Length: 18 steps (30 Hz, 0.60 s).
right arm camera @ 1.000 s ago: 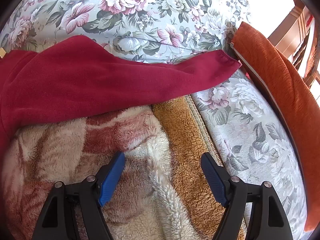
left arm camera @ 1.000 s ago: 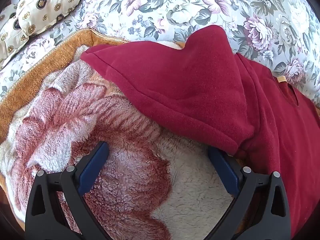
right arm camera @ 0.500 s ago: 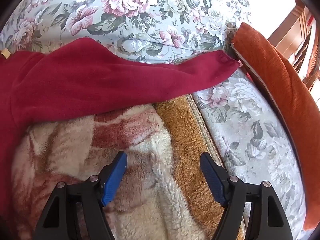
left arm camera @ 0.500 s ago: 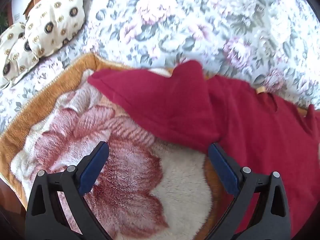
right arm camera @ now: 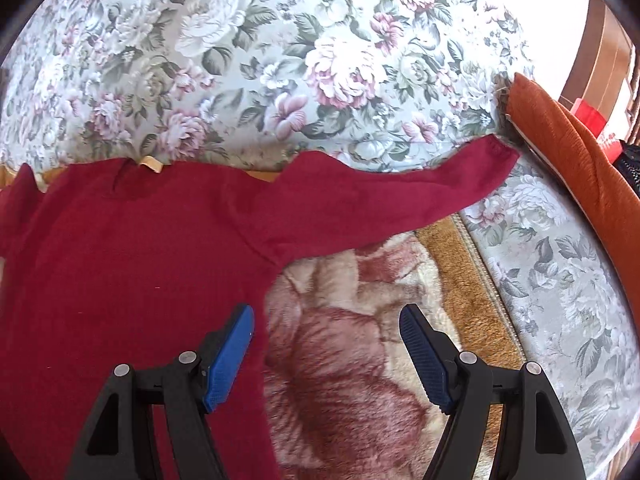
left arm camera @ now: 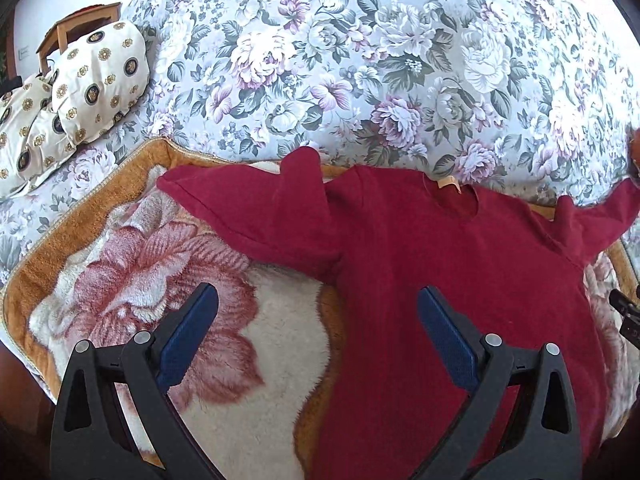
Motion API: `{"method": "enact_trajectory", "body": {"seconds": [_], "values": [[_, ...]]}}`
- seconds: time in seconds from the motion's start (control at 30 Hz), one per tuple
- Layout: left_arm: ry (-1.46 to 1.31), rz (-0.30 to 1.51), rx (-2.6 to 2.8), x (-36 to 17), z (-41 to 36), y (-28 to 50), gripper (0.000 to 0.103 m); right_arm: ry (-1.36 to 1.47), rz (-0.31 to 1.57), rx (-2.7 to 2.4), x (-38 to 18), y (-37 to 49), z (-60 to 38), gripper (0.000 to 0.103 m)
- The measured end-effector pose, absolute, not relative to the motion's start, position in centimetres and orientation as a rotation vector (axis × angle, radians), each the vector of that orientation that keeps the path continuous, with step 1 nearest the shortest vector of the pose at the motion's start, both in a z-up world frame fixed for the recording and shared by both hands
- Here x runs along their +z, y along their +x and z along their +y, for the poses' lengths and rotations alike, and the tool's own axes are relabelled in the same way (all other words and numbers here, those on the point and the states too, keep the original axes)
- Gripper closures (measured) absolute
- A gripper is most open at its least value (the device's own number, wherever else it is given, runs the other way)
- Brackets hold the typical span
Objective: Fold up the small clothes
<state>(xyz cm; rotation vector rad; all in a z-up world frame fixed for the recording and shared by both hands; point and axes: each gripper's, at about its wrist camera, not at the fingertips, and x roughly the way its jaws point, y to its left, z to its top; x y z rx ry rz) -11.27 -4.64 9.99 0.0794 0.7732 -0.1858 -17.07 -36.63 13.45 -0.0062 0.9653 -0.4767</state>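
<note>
A dark red long-sleeved top (left arm camera: 420, 248) lies spread flat on a fleece blanket, neck opening with a tan label (left arm camera: 448, 182) at the far side. Its left sleeve (left arm camera: 248, 208) stretches left; its right sleeve (right arm camera: 400, 196) reaches to an orange cushion. My left gripper (left arm camera: 318, 328) is open and empty, above the top's left side edge below the armpit. My right gripper (right arm camera: 326, 344) is open and empty, above the top's right side edge (right arm camera: 256, 280).
The fleece blanket (left arm camera: 132, 280) with a pink flower and orange border lies on a floral bedcover (left arm camera: 360, 60). Patterned pillows (left arm camera: 80, 80) sit far left. An orange cushion (right arm camera: 568, 152) lies at the right, wooden furniture (right arm camera: 600, 48) behind it.
Both grippers have pulled back and up from the top; more of the garment now shows in each view. Both stay open and empty. The top has not moved.
</note>
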Motion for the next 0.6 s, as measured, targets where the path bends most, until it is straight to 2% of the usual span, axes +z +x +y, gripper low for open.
{"method": "enact_trajectory", "body": {"seconds": [0.6], "values": [[0.101, 0.764, -0.278, 9.2, -8.2, -11.9, 0.003, 0.111, 0.969, -0.341, 13.9, -15.8, -31.1, 0.029]]}}
